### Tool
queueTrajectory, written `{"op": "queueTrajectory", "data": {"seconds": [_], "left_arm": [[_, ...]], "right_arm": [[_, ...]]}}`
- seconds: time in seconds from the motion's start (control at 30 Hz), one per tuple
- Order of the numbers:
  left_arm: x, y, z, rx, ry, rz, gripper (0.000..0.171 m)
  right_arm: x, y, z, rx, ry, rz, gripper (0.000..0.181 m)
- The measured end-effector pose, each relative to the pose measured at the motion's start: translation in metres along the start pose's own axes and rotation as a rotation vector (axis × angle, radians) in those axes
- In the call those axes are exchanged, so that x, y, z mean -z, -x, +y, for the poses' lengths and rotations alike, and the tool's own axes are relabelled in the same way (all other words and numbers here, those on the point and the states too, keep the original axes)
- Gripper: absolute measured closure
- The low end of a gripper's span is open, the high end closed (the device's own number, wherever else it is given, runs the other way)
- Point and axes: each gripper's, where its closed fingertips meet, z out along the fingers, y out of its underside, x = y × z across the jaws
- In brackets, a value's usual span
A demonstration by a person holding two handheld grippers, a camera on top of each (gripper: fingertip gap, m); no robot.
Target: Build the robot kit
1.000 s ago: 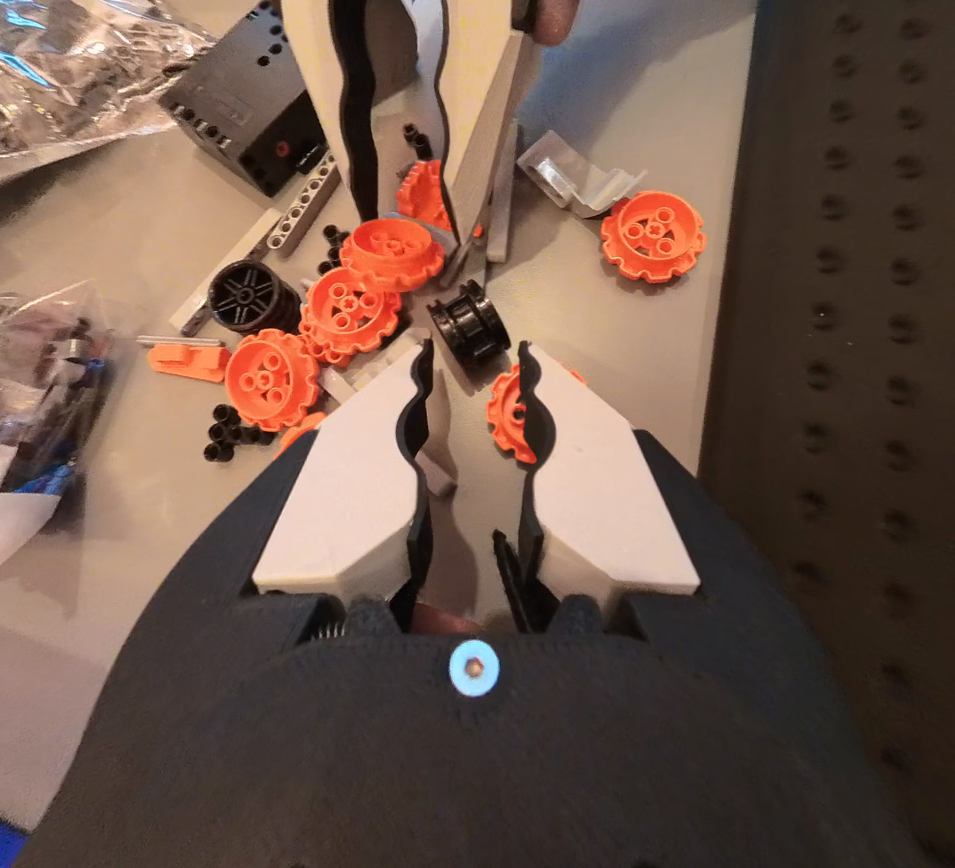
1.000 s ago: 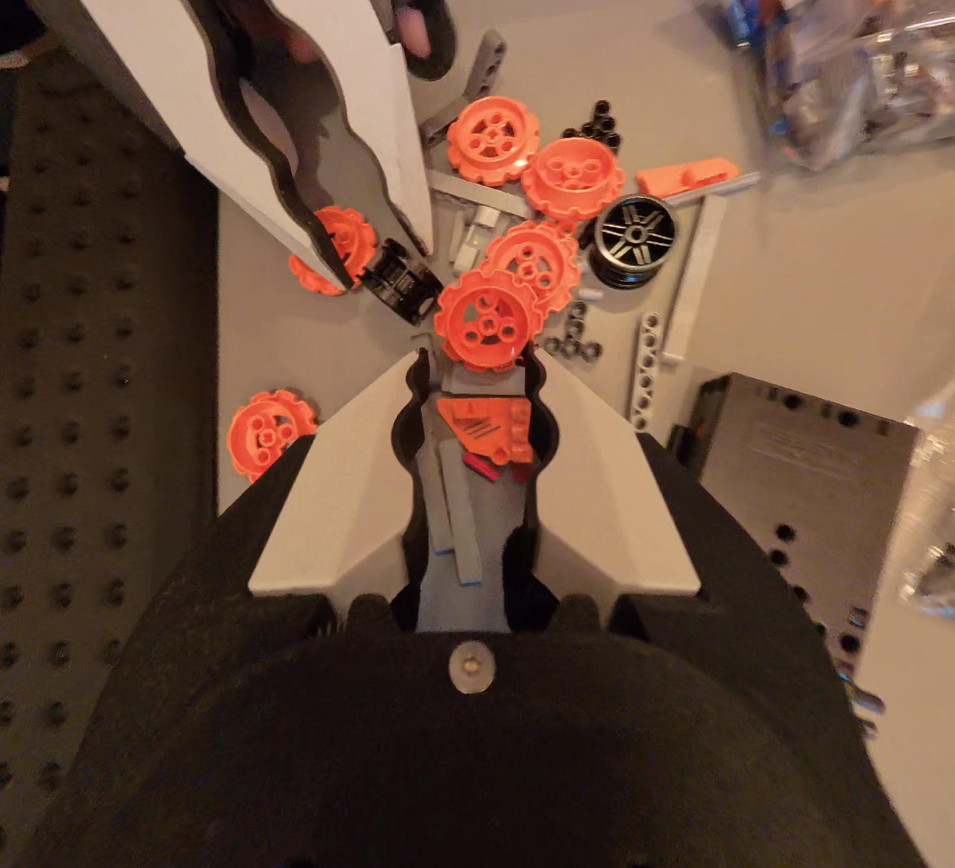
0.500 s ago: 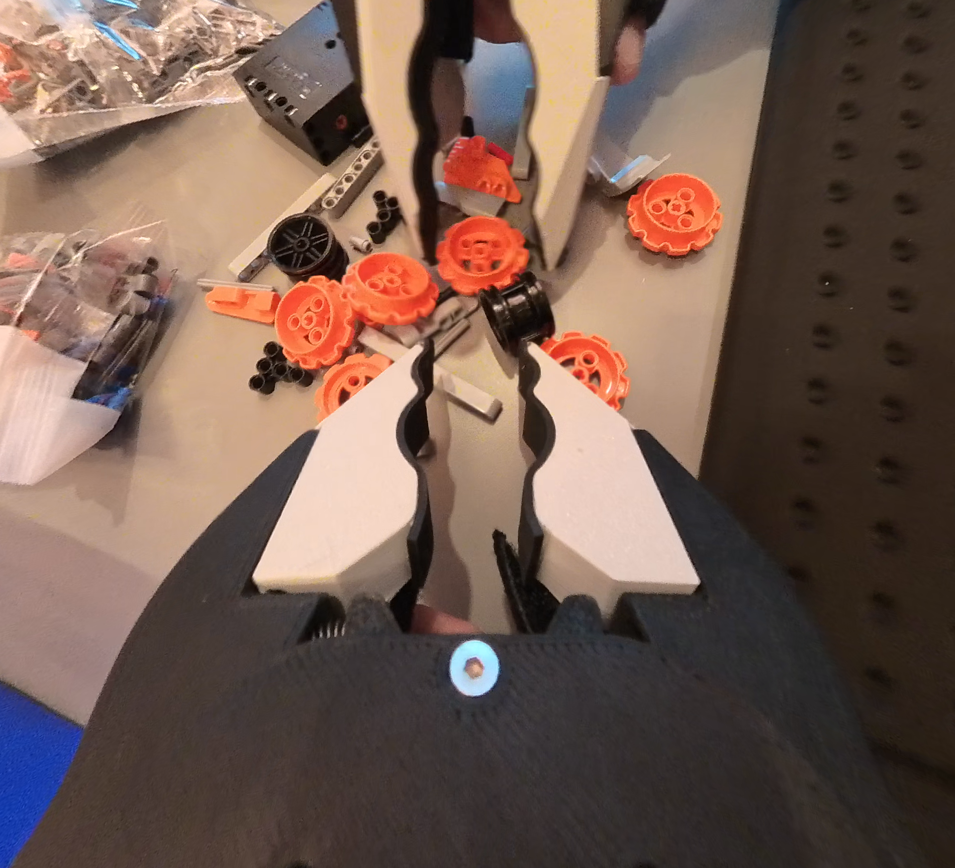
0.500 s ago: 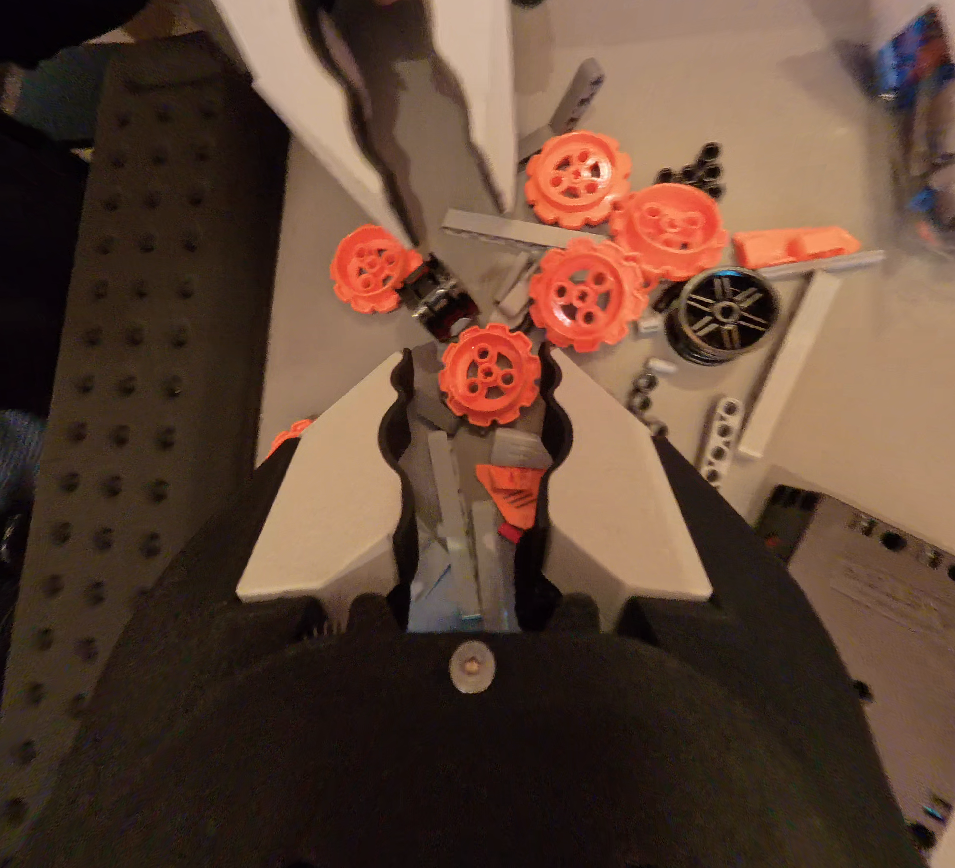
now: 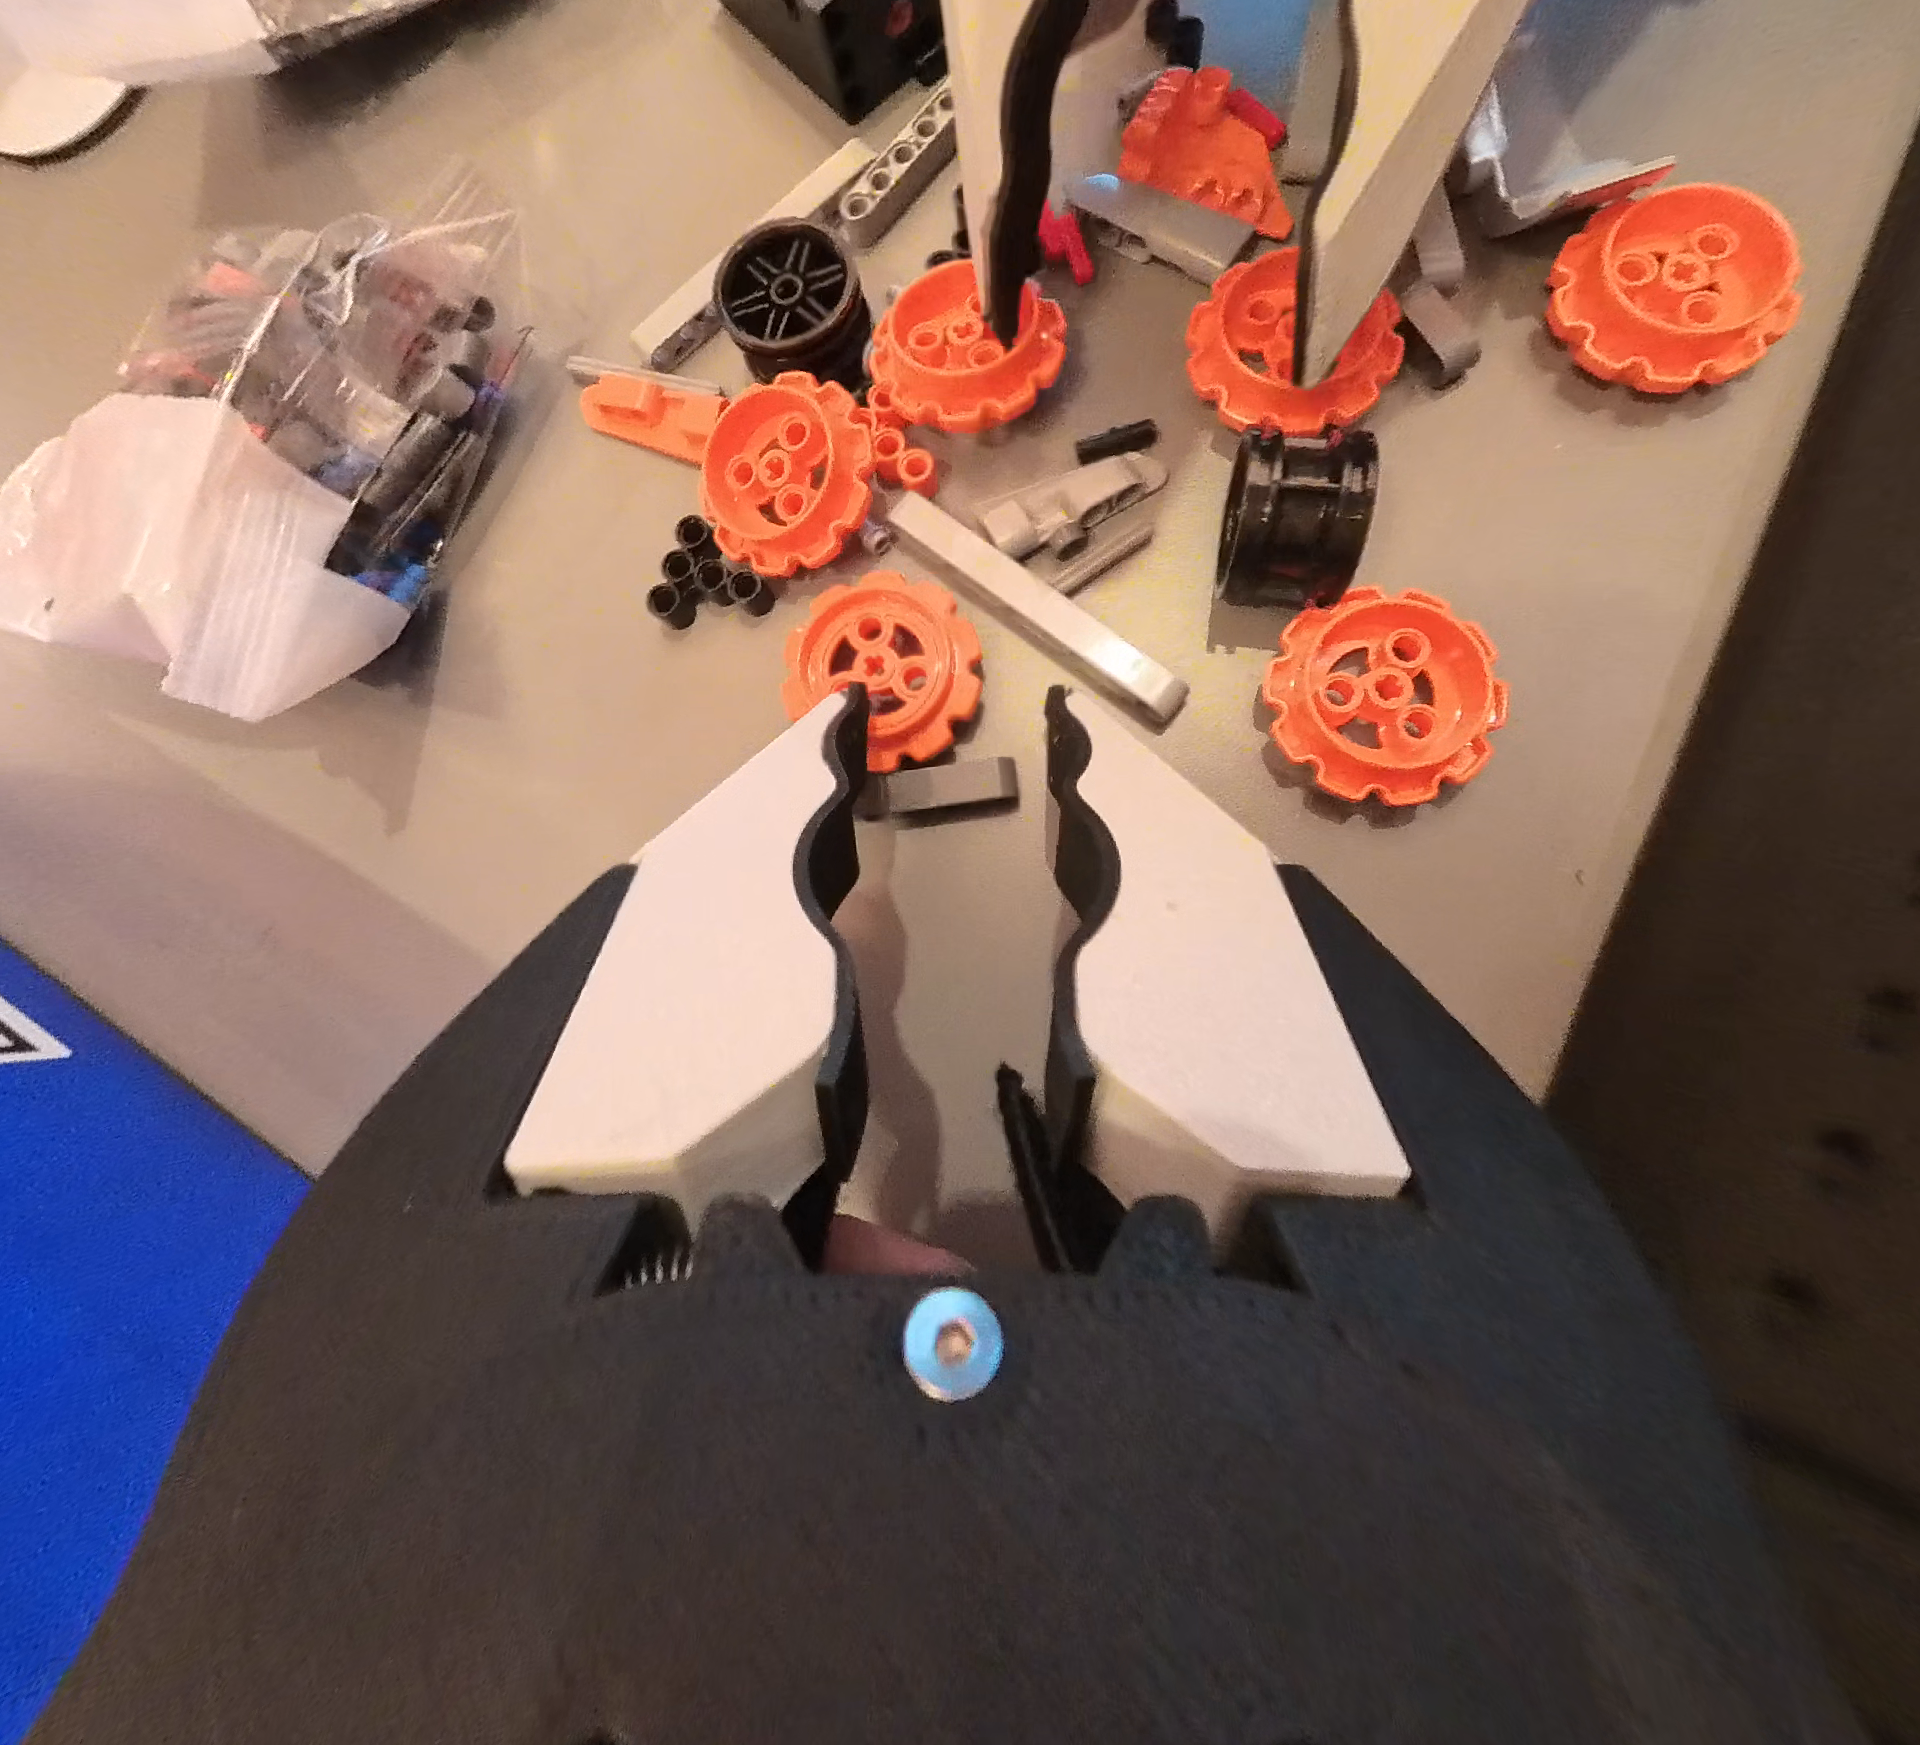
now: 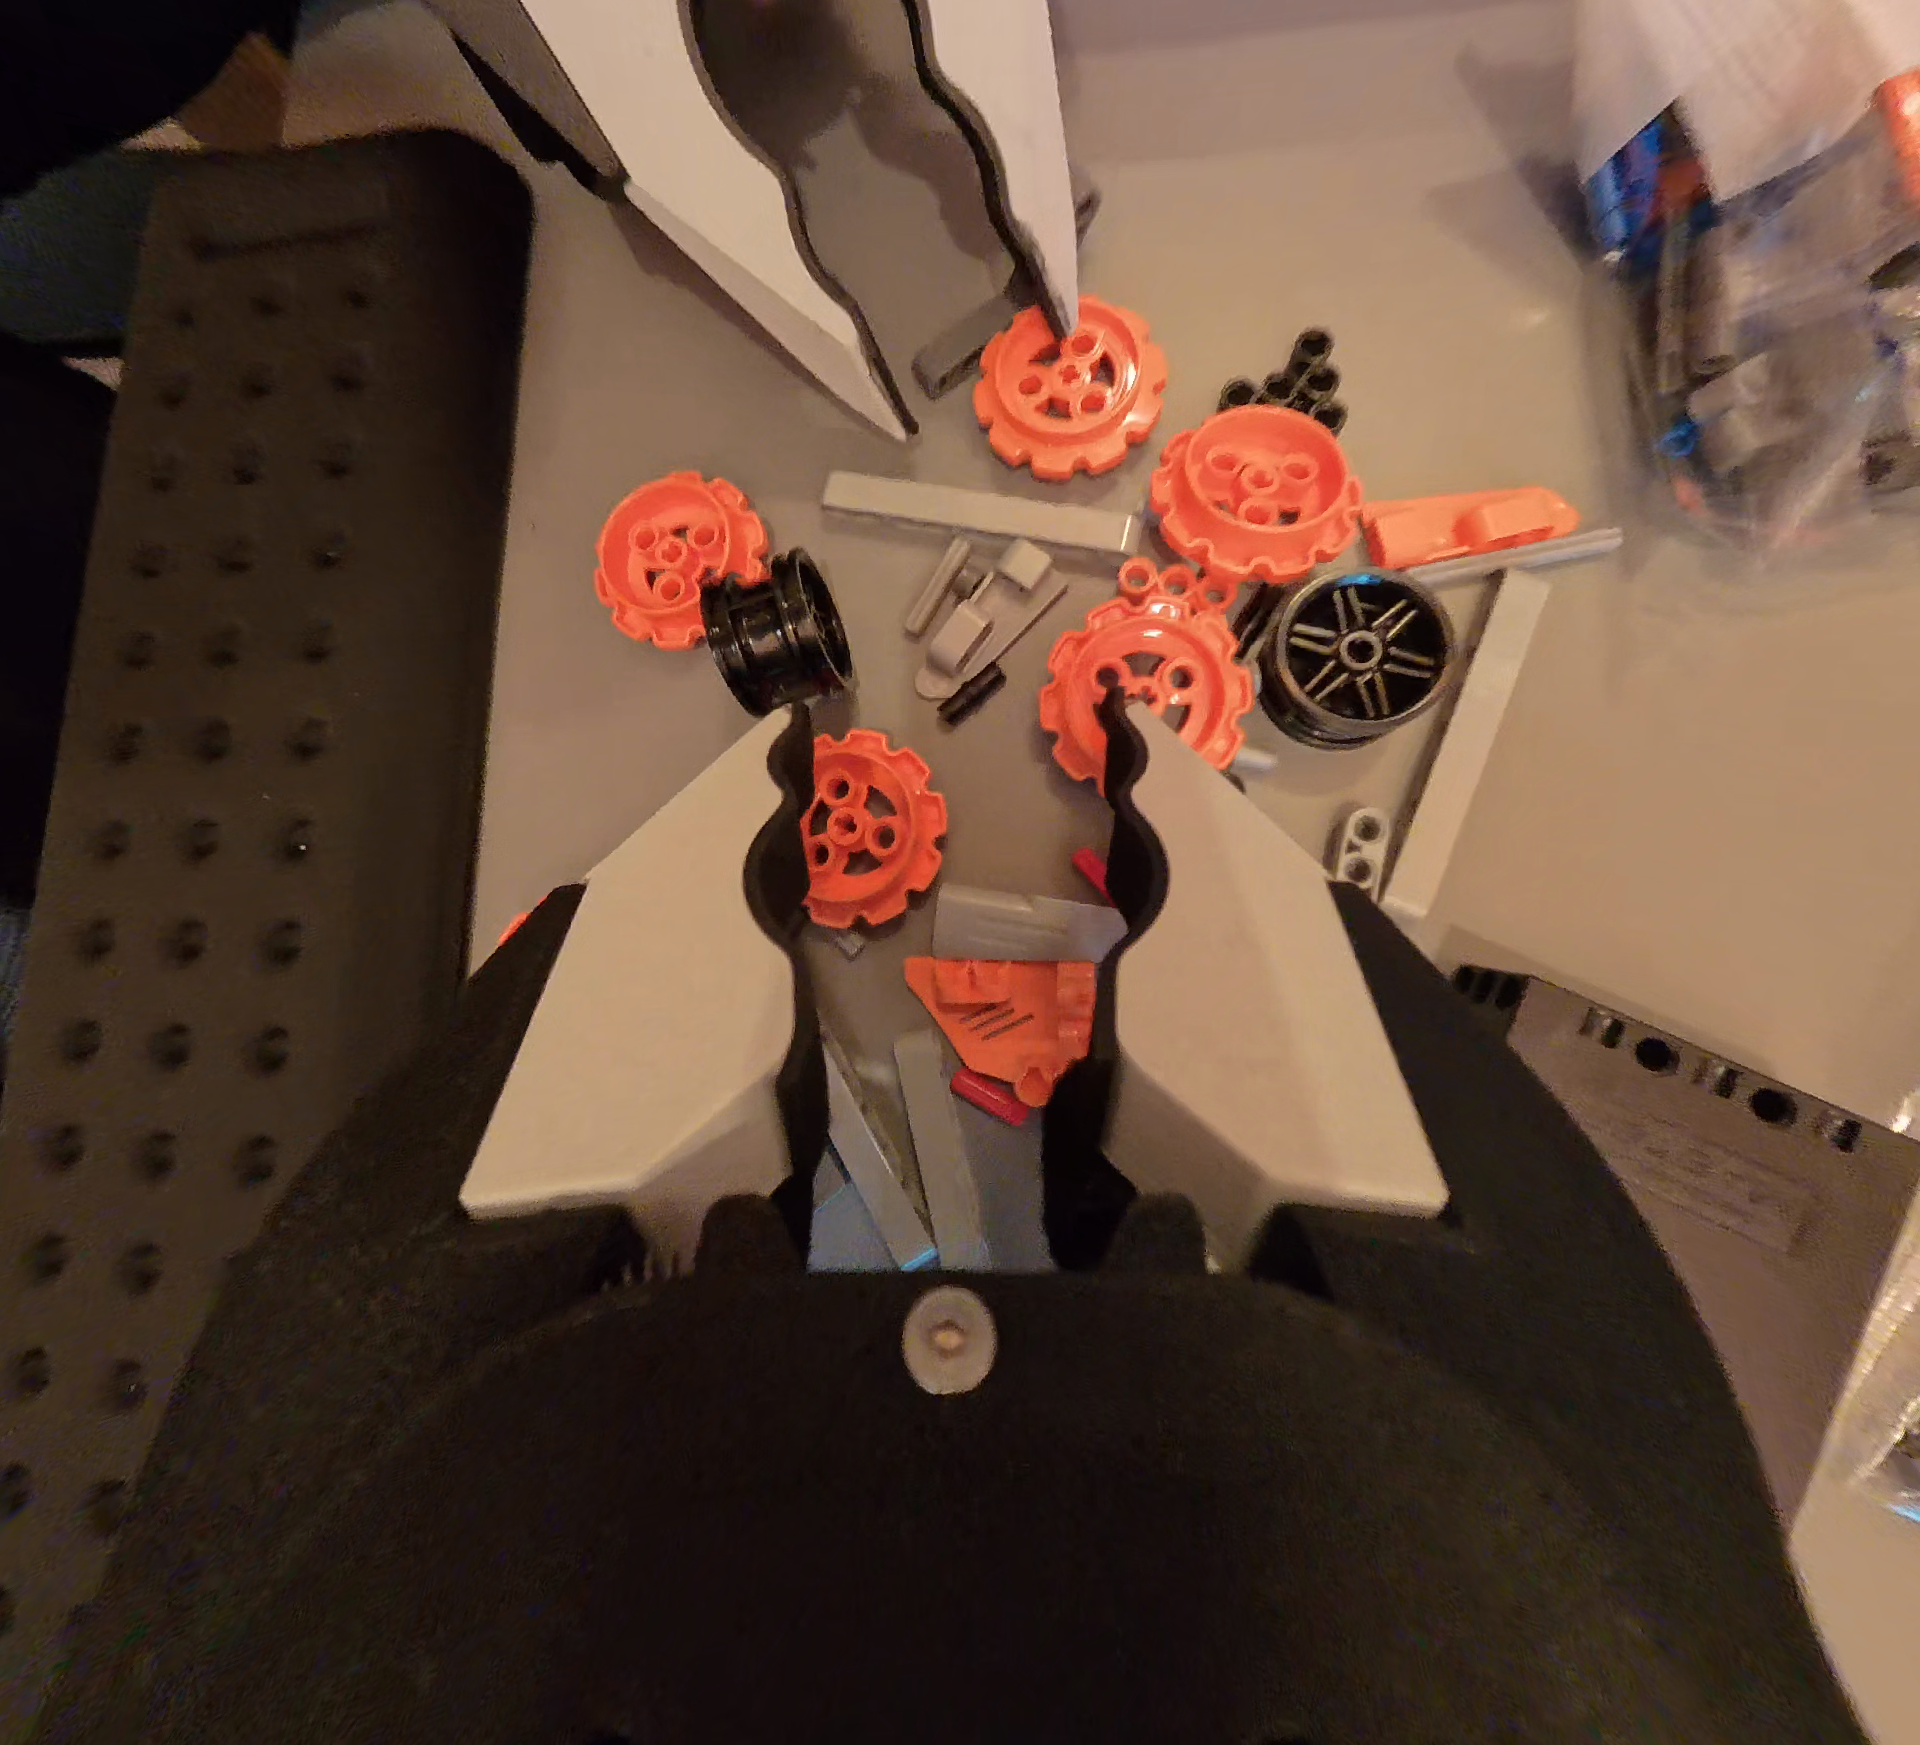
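On the grey desk (image 5: 343, 864) a scatter of building-toy parts lies between the two grippers. Toward its left edge, in the left wrist view, sit clear bags of small parts (image 5: 281, 448); next comes a black spoked wheel (image 5: 787, 295), then a spread of orange toothed wheels. The left gripper (image 5: 951, 708) hovers with its jaws narrowly parted and nothing between them, one tip just over an orange toothed wheel (image 5: 883, 661), a dark grey piece (image 5: 956, 786) lying in the gap below. The right gripper (image 6: 956, 719) stands wide apart, gripping nothing, each tip resting in its own orange wheel (image 6: 868, 828). A black rim (image 5: 1299, 516) lies on its side near the desk's right edge, beside a dark studded mat (image 5: 1787, 864).
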Motion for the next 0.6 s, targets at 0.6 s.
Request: {"op": "queueTrajectory", "data": {"seconds": [0.6], "left_arm": [[0.003,0.026,-0.042,-0.02,-0.119,-0.089,0.14]], "right_arm": [[0.132,-0.129,0.033,-0.1,0.017,0.474,0.133]]}}
